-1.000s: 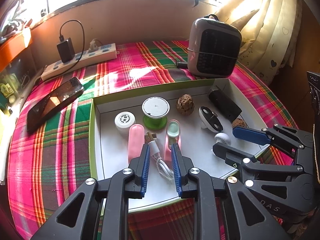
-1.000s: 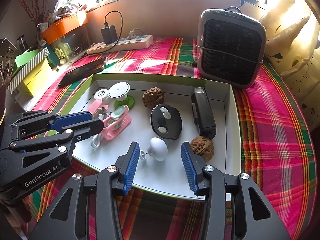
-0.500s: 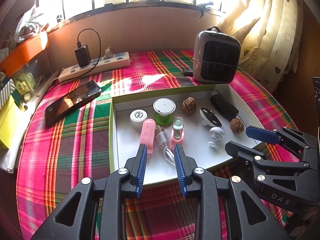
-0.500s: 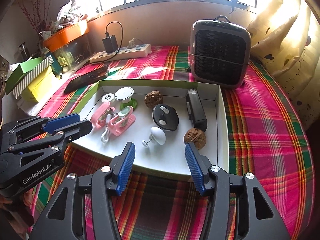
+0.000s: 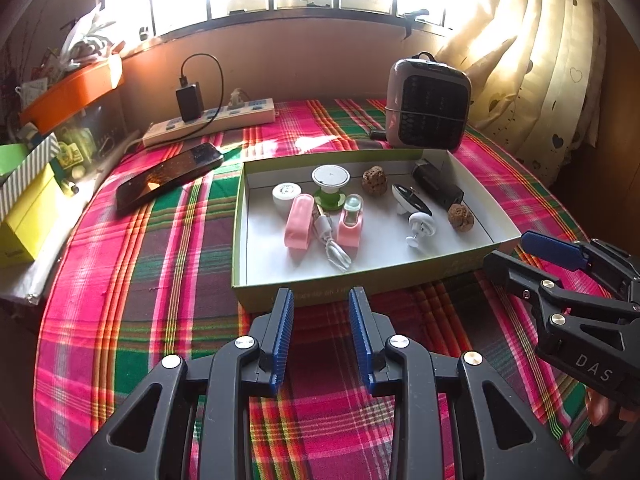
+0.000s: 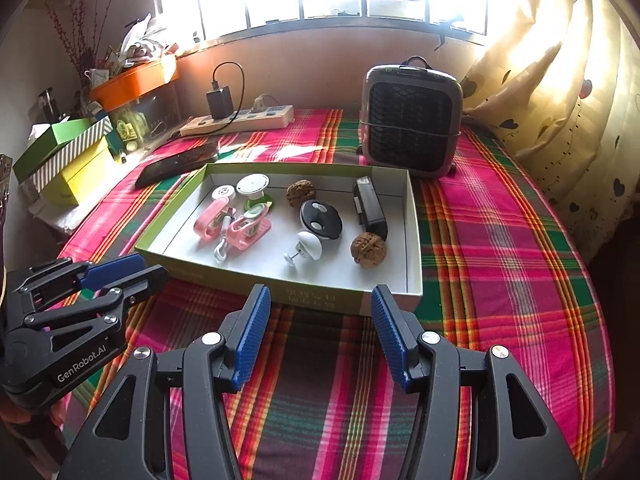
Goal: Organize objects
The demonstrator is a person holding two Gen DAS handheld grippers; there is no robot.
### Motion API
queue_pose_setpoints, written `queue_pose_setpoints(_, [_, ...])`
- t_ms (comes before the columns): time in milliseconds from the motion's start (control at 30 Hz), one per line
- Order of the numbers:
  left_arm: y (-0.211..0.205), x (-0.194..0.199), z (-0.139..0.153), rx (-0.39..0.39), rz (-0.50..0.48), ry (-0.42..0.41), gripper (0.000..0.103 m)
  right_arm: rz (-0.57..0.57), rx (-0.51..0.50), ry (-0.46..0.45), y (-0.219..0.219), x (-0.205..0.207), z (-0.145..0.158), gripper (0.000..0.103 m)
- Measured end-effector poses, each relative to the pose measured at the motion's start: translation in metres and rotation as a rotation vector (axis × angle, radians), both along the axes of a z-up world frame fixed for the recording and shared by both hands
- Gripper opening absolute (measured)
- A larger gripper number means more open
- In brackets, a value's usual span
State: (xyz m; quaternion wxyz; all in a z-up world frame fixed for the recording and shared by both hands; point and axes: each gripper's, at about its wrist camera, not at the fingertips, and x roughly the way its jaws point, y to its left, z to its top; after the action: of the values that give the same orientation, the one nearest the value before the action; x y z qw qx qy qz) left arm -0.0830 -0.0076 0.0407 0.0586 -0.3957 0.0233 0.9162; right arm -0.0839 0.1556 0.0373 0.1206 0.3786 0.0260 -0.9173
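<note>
Left wrist view: the left claw [image 5: 321, 300] stands partly spread, empty, above the plaid tabletop [image 5: 160, 264]. Right claw [image 6: 320, 300] gapes wider, also empty. Just beyond both lies the box [image 5: 360, 286] of small objects.

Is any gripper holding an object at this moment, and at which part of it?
Nothing is held. The left gripper and right gripper are both open and empty, short of the box.
</note>
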Motion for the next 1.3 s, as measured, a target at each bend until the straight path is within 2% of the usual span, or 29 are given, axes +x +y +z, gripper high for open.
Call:
queue_pose_setpoints(333, [0.000,0.029,-0.014,-0.015,0.025,-0.027,0.027,0.017,0.004,-0.035,-0.001,0.025,-0.016,0.054])
queue_pose_setpoints(600, [0.005,0.044,-0.028,-0.037,0.032,-0.052,0.027,0.000,0.046,-0.069,0.004,0.038,-0.032,0.054])
queue_pose_setpoints(700, [0.004,0.046,-0.035,-0.034,0.056,-0.068,0.027,-0.019,0.024,-0.082,0.009,0.040,-0.036,0.054])
queue_pose_setpoints(1133, [0.006,0.057,-0.038,-0.021,0.075,-0.054,0.034,-0.032,0.074,-0.102,0.008,0.052,-0.039,0.054])
queue_pose_setpoints(1300, [0.006,0.058,-0.038,-0.014,0.100,-0.056,0.039,-0.042,0.076,-0.105,0.010,0.055,-0.041,0.060])
